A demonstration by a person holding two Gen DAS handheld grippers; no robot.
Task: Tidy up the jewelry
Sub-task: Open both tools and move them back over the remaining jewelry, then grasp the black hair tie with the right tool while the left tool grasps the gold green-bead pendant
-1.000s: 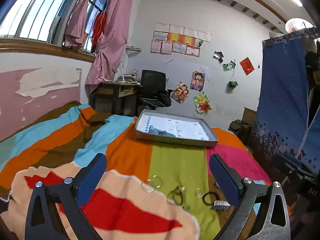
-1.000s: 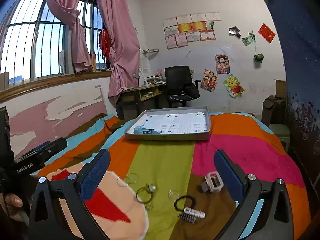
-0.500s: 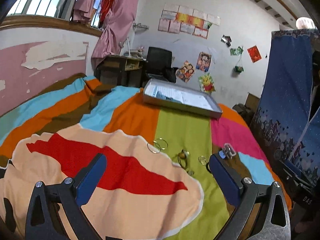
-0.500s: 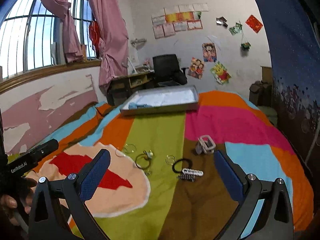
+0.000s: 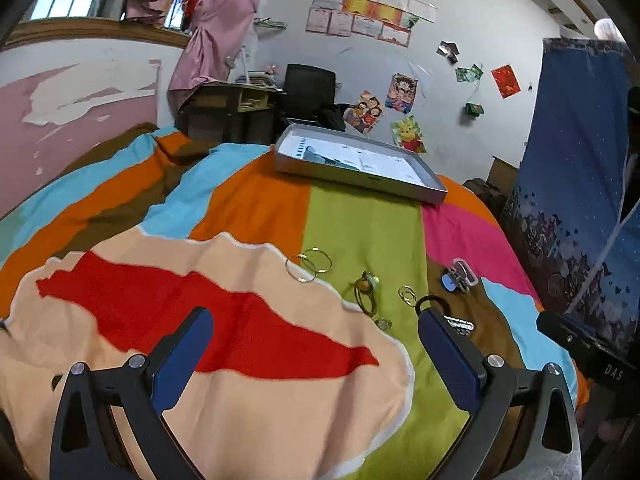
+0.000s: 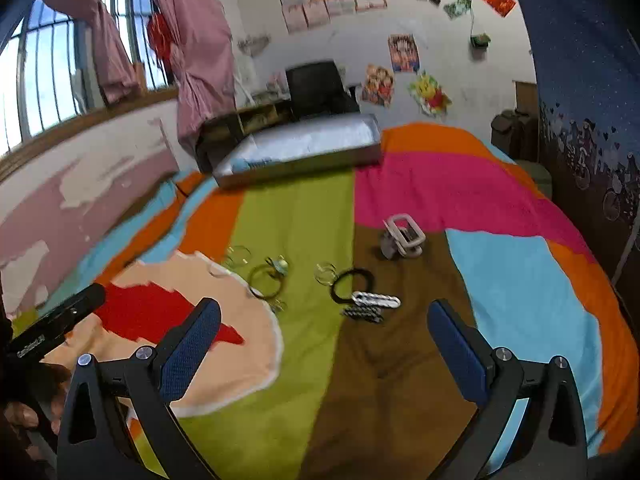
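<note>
Jewelry lies loose on the colourful blanket: two thin hoop rings [image 5: 309, 266], a dark bangle with a charm [image 5: 365, 294] [image 6: 267, 280], a small ring [image 5: 406, 294], a black hair tie [image 6: 351, 285], a white beaded clip [image 6: 376, 301] and a white claw clip [image 6: 402, 236] [image 5: 460, 278]. A grey tray [image 5: 360, 164] [image 6: 304, 148] sits farther back. My left gripper [image 5: 312, 342] is open and empty, above the blanket short of the pieces. My right gripper [image 6: 324, 334] is open and empty, short of the hair tie.
The bed's blanket [image 5: 240, 360] fills the foreground. A desk [image 5: 228, 108] and black chair [image 5: 310, 88] stand behind the tray. A blue curtain [image 5: 580, 184] hangs at the right. The left gripper's handle [image 6: 56, 320] shows at the right view's left edge.
Both grippers have pulled up and tilted down, so the jewelry sits higher in view and farther ahead. Nothing was picked up; both stay open.
</note>
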